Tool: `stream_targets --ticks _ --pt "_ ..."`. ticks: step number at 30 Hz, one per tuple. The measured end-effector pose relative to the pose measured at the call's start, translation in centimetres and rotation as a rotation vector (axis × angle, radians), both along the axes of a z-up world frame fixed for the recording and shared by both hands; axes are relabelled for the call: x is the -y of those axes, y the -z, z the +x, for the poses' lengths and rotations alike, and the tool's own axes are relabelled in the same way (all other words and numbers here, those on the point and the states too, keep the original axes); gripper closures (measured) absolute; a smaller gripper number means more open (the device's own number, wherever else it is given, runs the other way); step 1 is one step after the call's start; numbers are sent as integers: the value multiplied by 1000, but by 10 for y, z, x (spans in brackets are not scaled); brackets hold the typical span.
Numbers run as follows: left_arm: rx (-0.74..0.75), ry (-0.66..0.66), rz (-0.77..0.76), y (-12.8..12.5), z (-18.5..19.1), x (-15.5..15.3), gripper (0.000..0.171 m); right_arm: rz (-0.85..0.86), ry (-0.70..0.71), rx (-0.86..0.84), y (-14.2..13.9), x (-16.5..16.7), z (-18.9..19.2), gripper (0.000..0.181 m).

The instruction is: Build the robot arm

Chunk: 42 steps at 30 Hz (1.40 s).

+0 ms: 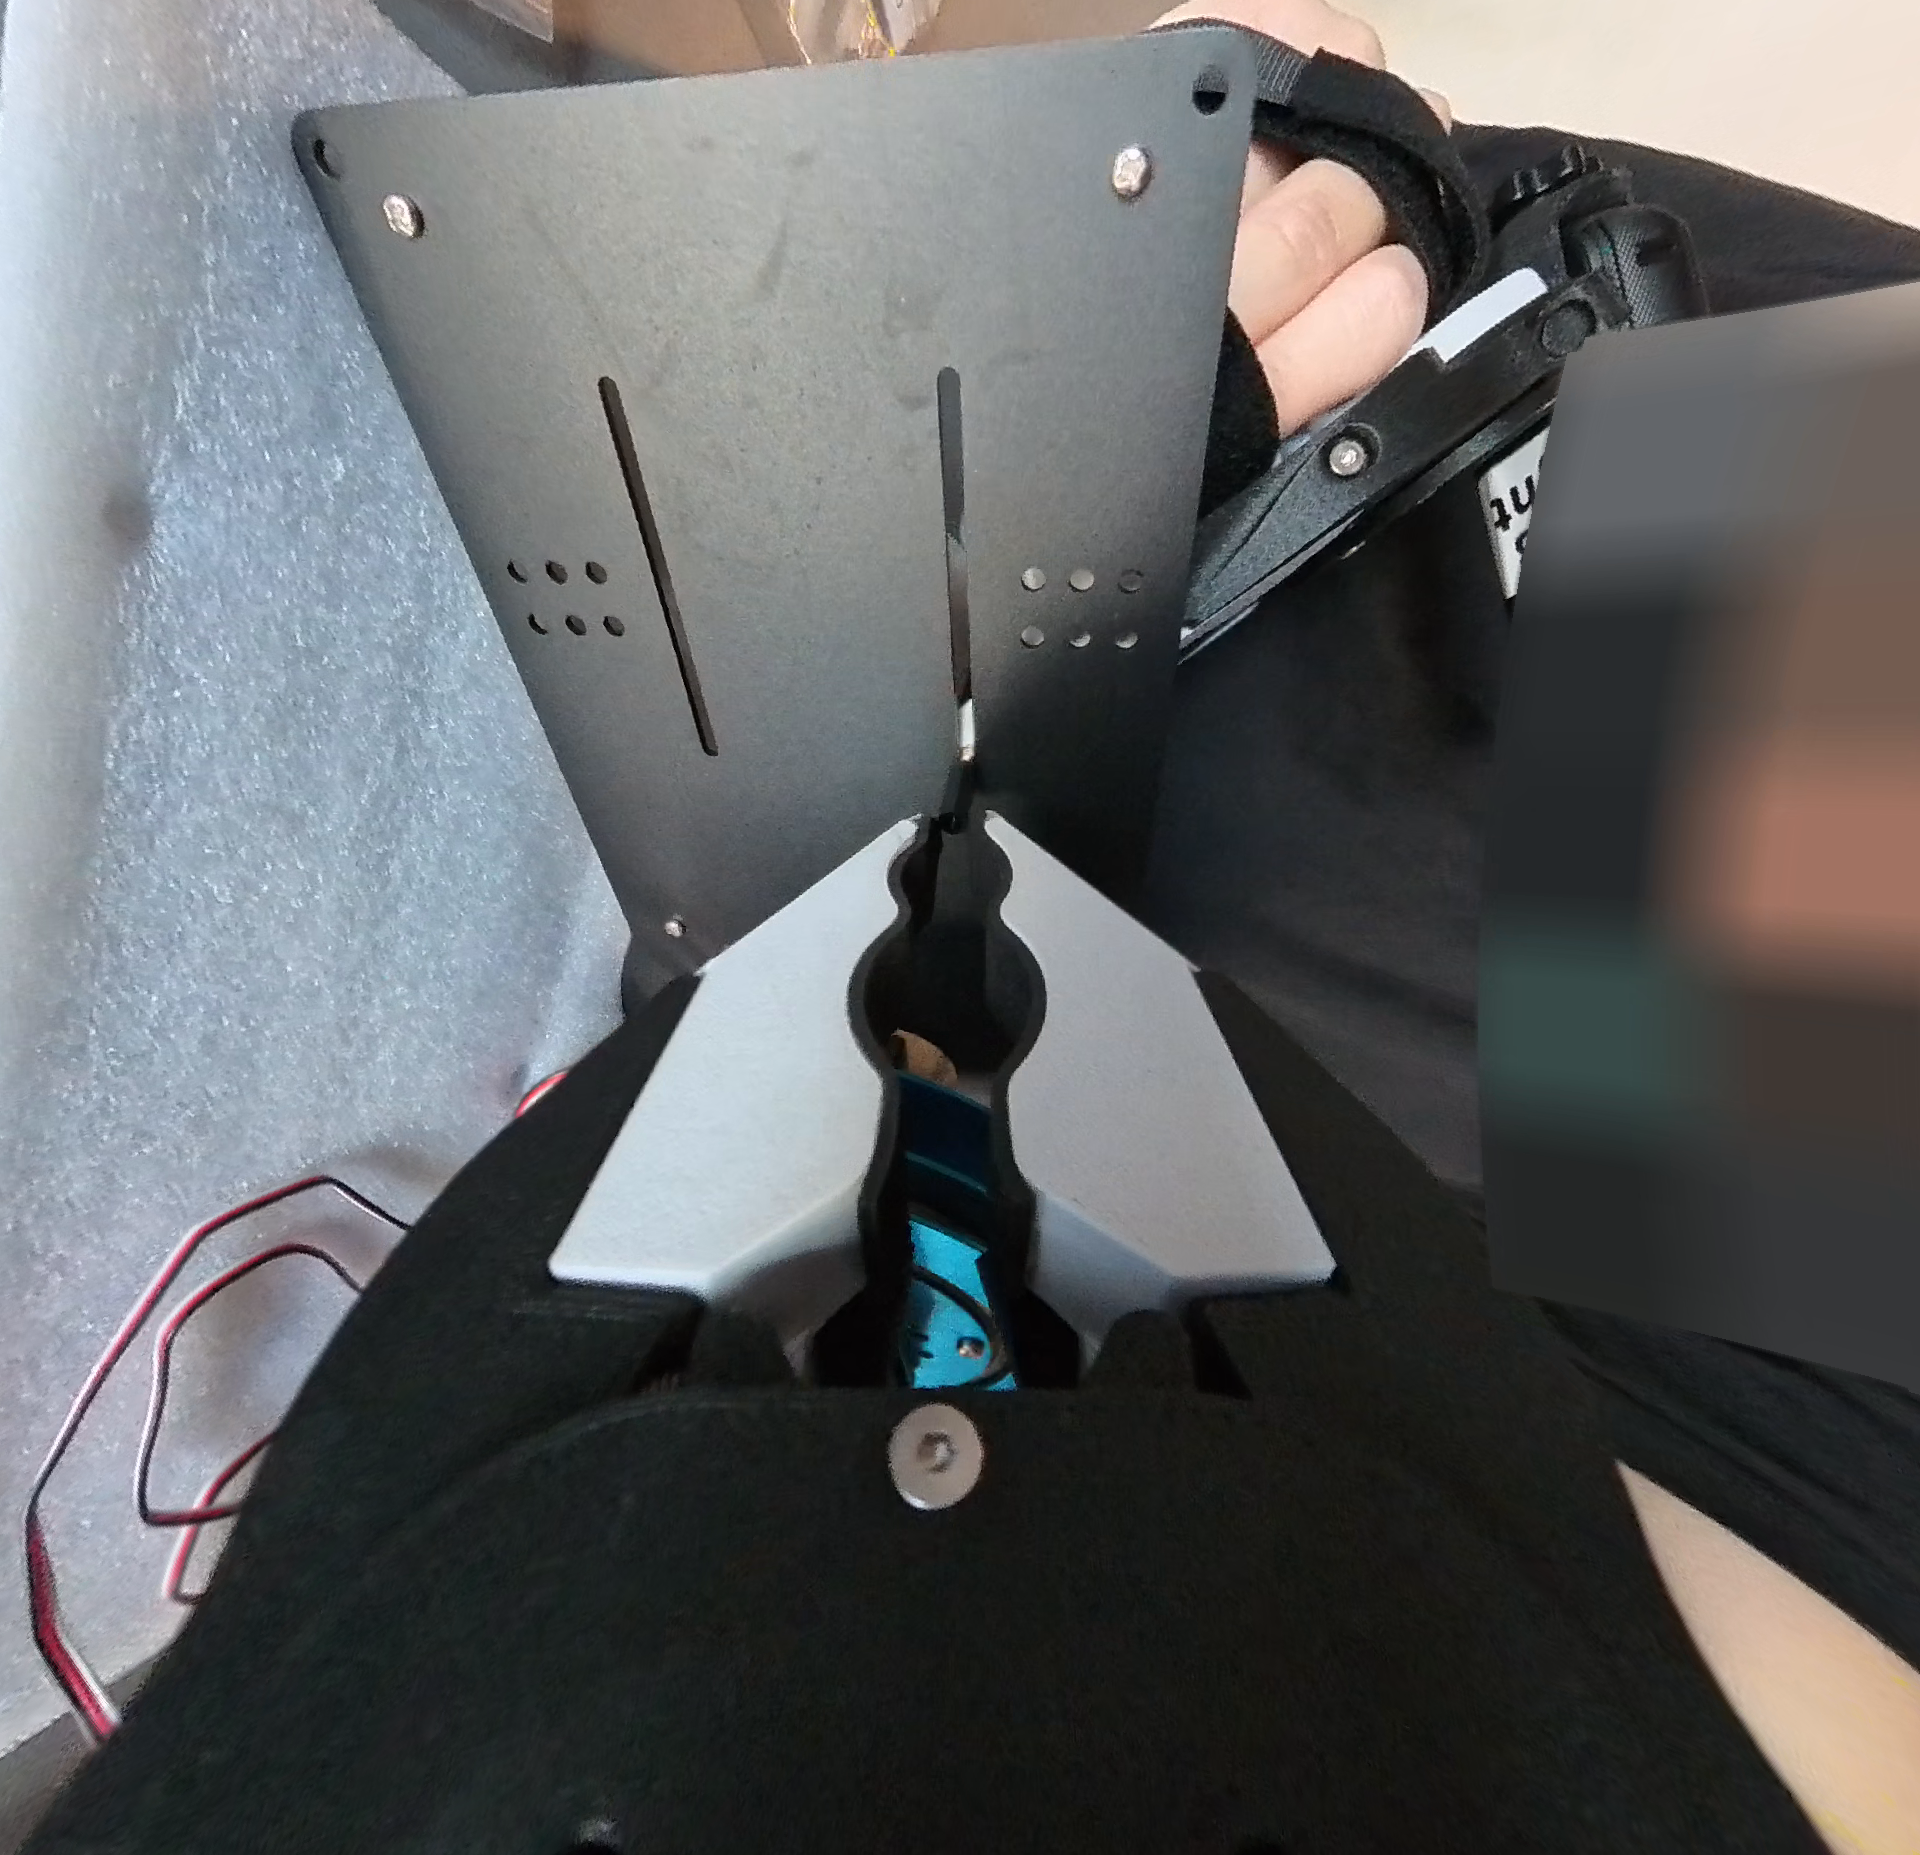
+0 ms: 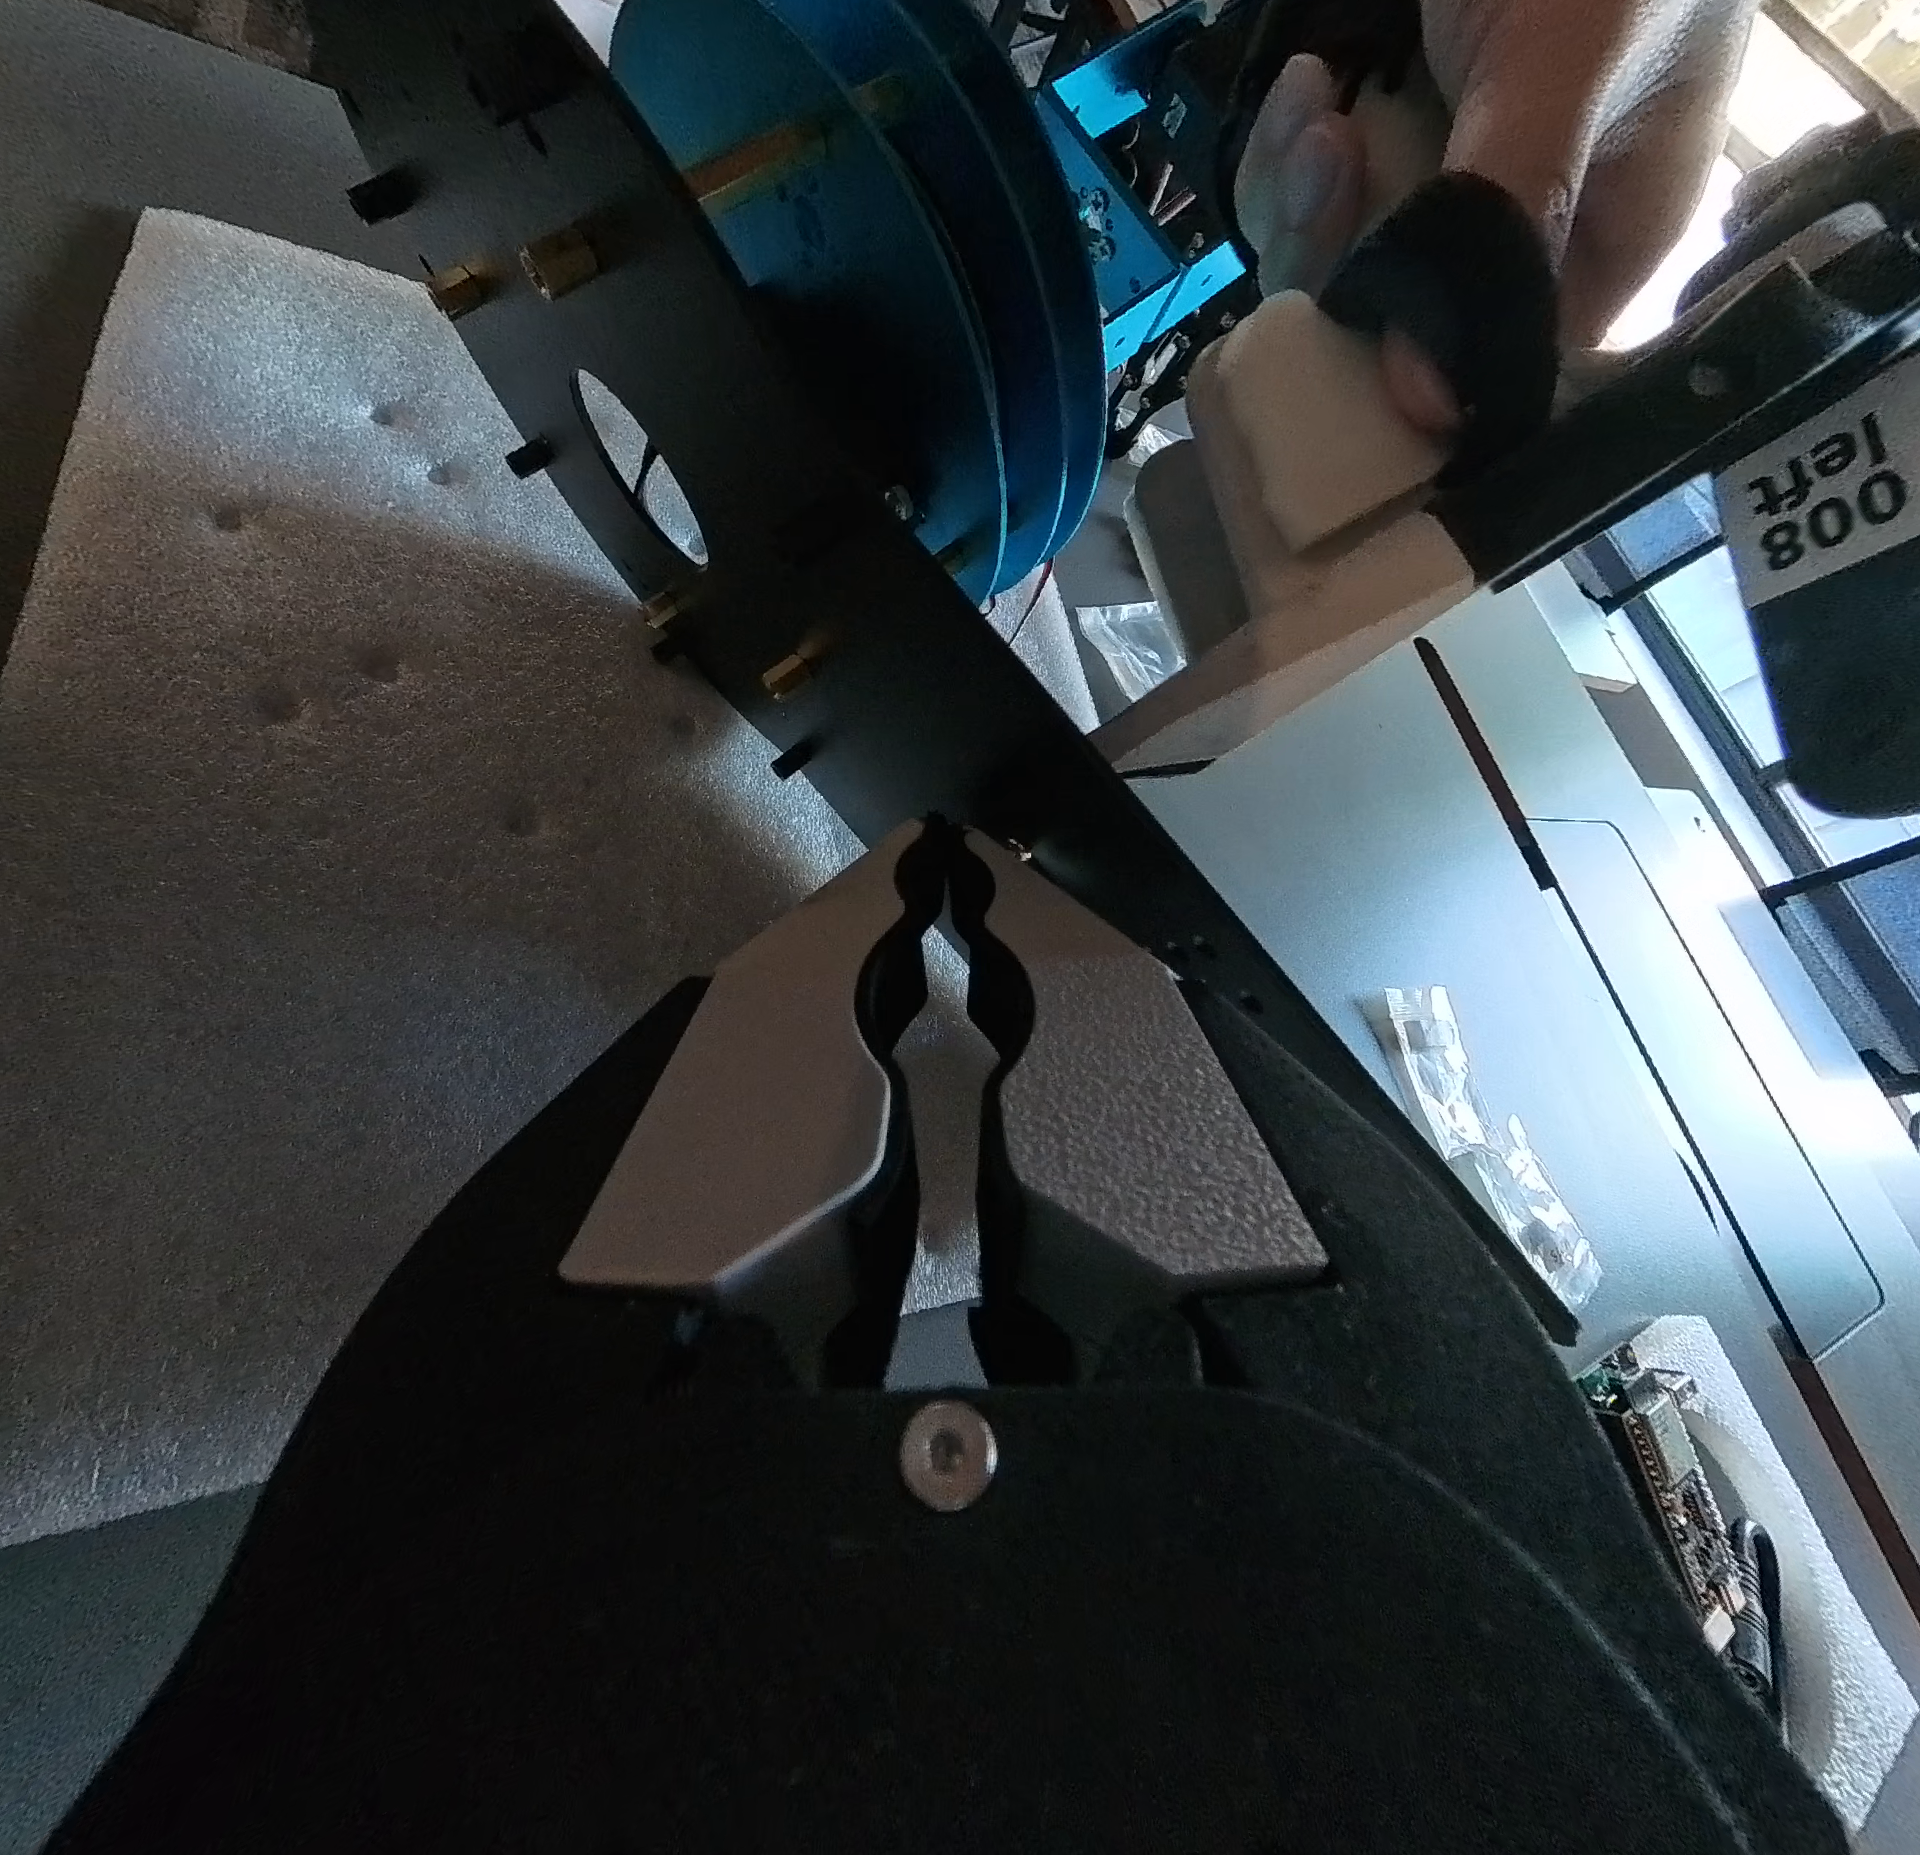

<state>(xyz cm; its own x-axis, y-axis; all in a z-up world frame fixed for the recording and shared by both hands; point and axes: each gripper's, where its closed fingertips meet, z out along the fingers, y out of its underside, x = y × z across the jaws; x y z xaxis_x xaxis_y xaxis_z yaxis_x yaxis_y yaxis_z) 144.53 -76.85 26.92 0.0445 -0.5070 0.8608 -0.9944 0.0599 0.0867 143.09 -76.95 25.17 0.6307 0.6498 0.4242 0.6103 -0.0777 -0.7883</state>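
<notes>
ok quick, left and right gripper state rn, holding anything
Left gripper: shut on the edge of the black metal plate.
Right gripper: shut on the same black metal plate, which carries blue discs.

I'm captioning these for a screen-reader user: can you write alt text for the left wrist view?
The left gripper is shut on the near edge of a dark metal plate with slots and screw holes. A strapped hand is at its far right corner; grey foam sheet lies left.

Right tool (image 2: 948, 834) pinches the black plate's (image 2: 790, 517) edge — blue discs (image 2: 883, 247) mounted above white foam (image 2: 260, 662).
</notes>
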Motion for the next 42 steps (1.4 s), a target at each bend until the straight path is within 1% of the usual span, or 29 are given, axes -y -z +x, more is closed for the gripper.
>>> stream_targets --ticks 2,6,8,11,14,16,18,20,22,23,25,27,32,35,36,41,42 --pt "10 8 6 0 -1 0 168 1 1 1 0 0 0 181" --pt "4 -22 6 1 2 -1 149 1 1 0 0 0 0 181" --pt "-5 -66 -14 -1 6 -2 144 2 1 2 0 0 1 181" --pt "-35 -122 -17 0 8 -6 142 3 1 2 -1 0 1 181" --pt "-74 -113 31 7 3 -8 140 2 0 1 -1 0 1 181" --pt "-82 -131 10 4 5 -6 141 2 0 -1 -1 1 1 181" --pt "-133 -183 -51 -2 10 -2 140 4 0 2 -1 1 1 181" --pt "-202 -214 -74 -2 11 -1 143 4 -1 2 -1 1 1 181" --pt "-291 -196 -58 4 2 0 144 3 -1 4 -1 1 1 181" --pt "-324 -194 -45 7 0 0 149 5 -1 6 -1 1 1 181" --pt "-362 -236 -75 6 3 1 152 4 -1 5 -1 1 1 181" --pt "-379 -282 -122 2 9 2 155 4 -1 6 -1 1 1 181" --pt "-404 -309 -124 5 6 -1 160 5 -1 10 -1 1 1 181" --pt "-397 -318 -135 4 7 -3 167 6 -1 10 -1 1 1 181" --pt "-388 -319 -139 4 8 -3 171 6 -1 10 -1 1 1 181" --pt "-375 -297 -130 4 8 -3 171 5 -2 7 -1 1 1 181" --pt "-381 -303 -136 3 9 -3 169 4 -2 8 -1 1 1 181"
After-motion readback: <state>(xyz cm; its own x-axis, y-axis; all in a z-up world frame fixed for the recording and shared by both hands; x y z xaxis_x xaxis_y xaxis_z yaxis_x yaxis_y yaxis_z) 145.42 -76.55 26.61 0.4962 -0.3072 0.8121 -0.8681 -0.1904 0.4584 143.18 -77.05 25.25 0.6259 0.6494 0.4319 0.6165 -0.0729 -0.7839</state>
